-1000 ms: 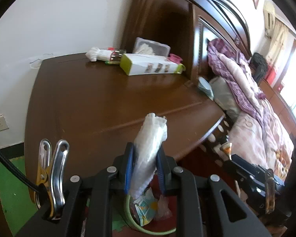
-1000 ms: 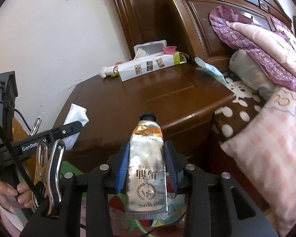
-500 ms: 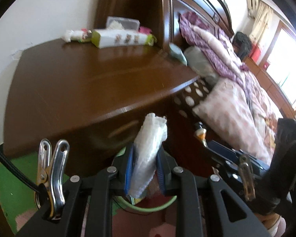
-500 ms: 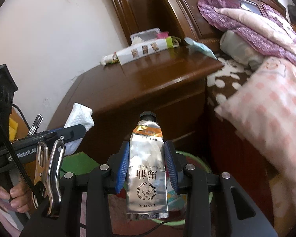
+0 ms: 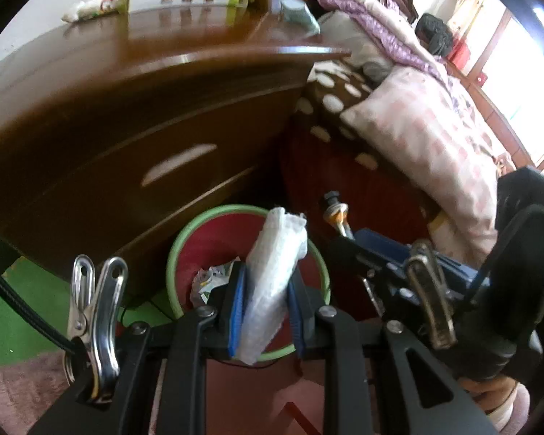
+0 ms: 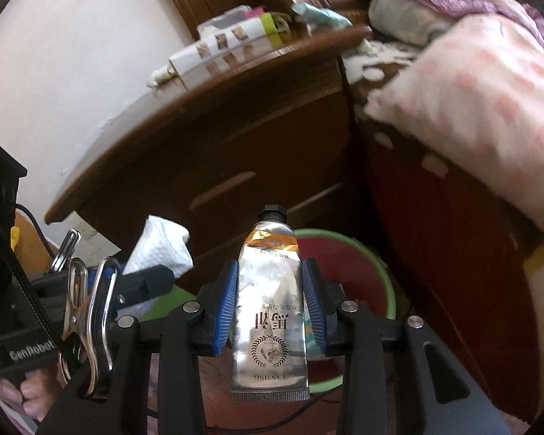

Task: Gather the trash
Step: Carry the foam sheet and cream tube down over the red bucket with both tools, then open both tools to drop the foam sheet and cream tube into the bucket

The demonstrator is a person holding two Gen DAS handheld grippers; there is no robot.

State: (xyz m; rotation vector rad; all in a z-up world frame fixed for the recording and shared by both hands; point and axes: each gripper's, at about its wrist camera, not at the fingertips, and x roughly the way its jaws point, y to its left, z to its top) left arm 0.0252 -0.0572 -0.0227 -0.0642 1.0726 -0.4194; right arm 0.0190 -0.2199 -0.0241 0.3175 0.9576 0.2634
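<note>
- Over the bin, left gripper clamps a tissue wad, sticking up past the pads.
- Right gripper pinches a tube above the bin, cap forward.

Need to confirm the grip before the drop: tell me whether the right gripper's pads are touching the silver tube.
Touching. The right wrist view shows both blue pads of the right gripper pressed against the sides of the silver tube, with no gap visible.

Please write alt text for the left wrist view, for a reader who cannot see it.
The left gripper holds a crumpled white tissue above a green-rimmed red trash bin that stands on the floor beside a dark wooden nightstand. At right, the right gripper carries a silver tube, and a bed with a pink pillow lies behind.
</note>
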